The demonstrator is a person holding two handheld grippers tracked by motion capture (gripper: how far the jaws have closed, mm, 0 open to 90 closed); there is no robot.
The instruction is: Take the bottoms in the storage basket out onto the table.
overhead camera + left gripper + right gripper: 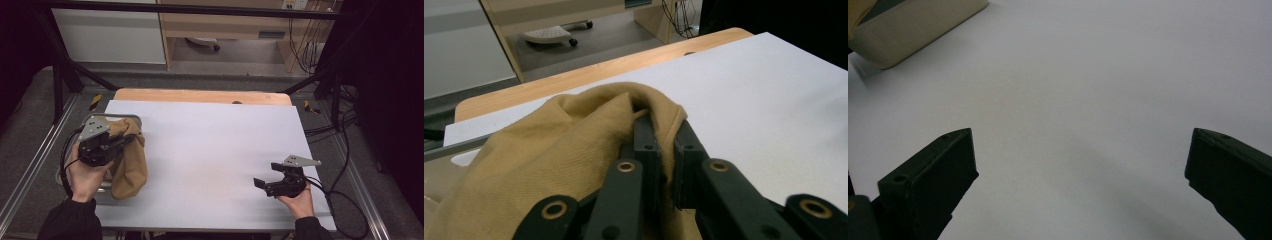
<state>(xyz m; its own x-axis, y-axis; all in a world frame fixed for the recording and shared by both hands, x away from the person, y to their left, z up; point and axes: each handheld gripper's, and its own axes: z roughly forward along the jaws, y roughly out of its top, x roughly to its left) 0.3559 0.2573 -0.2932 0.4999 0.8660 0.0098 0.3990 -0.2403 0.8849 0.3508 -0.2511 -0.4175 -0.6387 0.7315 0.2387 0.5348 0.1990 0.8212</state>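
Your left hand (86,176) grips the left hand-held gripper (119,144) at the left edge of the white surface (215,160), wrist bent so the tool points across toward the middle, its grey plate facing up. Its jaws are pinched tight on a fold of the tan cloth (129,162); in the left gripper view the cloth (549,155) bunches up and over the two black jaws, fabric caught between them. The rest of the cloth drapes down beside that gripper, over a pale tray (100,187) at the surface's left edge. Well apart from the cloth, near the surface's right front corner, your right hand (300,200) cups the right hand-held gripper (262,184) from below, low over the surface and pointing left toward the cloth. Its jaws stand wide apart with nothing between them, bare white surface (1083,100) beyond.
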